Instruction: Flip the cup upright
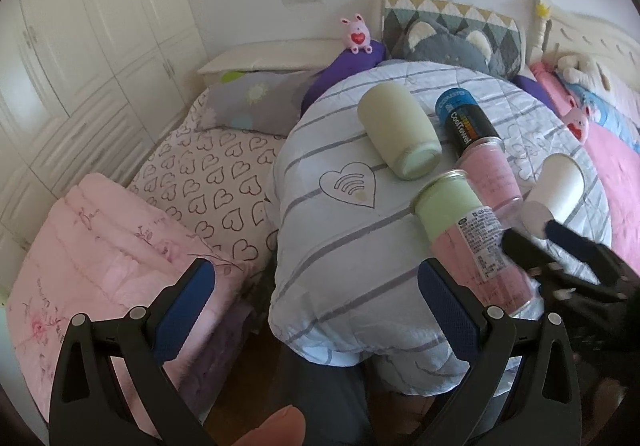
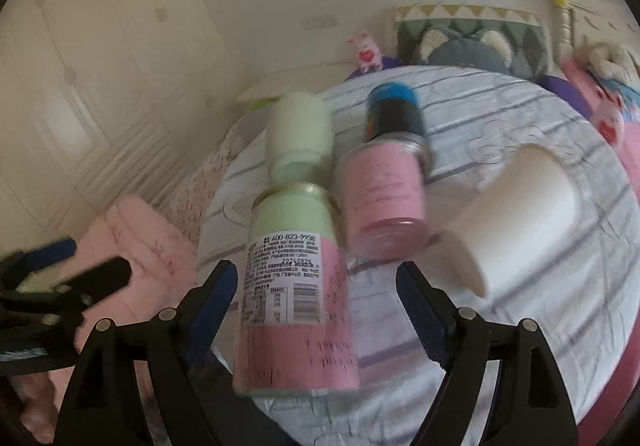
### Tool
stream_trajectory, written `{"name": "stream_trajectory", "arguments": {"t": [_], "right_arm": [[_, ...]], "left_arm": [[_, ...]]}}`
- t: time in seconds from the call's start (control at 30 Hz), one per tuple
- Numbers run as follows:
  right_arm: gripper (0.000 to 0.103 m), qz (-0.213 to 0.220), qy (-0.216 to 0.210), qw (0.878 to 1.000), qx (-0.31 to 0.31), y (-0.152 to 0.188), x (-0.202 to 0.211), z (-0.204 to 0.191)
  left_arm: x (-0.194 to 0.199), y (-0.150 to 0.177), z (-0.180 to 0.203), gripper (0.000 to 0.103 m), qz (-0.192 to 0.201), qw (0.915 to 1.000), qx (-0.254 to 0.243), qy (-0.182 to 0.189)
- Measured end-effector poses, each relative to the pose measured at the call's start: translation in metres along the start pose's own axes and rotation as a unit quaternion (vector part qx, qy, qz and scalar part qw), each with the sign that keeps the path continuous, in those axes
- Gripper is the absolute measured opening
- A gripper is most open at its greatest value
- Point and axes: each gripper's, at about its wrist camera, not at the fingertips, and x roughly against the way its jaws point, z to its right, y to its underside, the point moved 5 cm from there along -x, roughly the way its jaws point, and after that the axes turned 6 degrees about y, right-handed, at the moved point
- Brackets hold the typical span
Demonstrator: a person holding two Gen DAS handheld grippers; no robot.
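Note:
A white paper cup [image 1: 558,186] lies on its side on the striped quilt [image 1: 340,246]; in the right wrist view the cup [image 2: 520,214] lies right of my fingers with its open mouth toward me. My right gripper [image 2: 316,286] is open, its fingers on either side of a green-and-pink labelled jar [image 2: 292,286] without closing on it; the cup is outside them. My right gripper also shows in the left wrist view [image 1: 532,234], close to the cup's mouth. My left gripper [image 1: 316,282] is open and empty, held over the quilt's near edge.
On the quilt also lie a pale green cup [image 1: 396,134], a black-and-blue can [image 1: 466,118] and a pink jar [image 1: 492,174]. A folded pink blanket [image 1: 100,266] and a heart-print sheet [image 1: 216,182] lie left. Pillows and plush toys line the headboard.

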Motion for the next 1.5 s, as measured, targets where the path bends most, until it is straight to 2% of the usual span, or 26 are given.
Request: {"name": "stream_trajectory", "arguments": {"t": [0.23, 0.47, 0.67, 0.87, 1.5], "right_arm": [[0.083, 0.021, 0.068, 0.997, -0.029, 0.0, 0.055, 0.021], [0.083, 0.044, 0.134, 0.99, -0.015, 0.003, 0.093, 0.033], [0.083, 0.059, 0.146, 0.988, -0.007, 0.005, 0.111, 0.034], [0.083, 0.067, 0.139, 0.988, 0.0, 0.007, 0.122, 0.031], [0.083, 0.071, 0.136, 0.988, -0.002, 0.007, 0.126, 0.031]], "left_arm": [[0.019, 0.006, 0.015, 0.102, 0.014, 0.9998, -0.011, 0.01], [0.036, 0.018, 0.035, 0.102, 0.021, 0.9994, -0.017, 0.024], [0.044, 0.023, 0.047, 0.102, 0.022, 0.9992, -0.021, 0.027], [0.049, 0.025, 0.048, 0.102, 0.026, 0.9992, -0.012, 0.026], [0.05, 0.033, 0.051, 0.102, 0.017, 0.9993, -0.009, 0.031]]}}
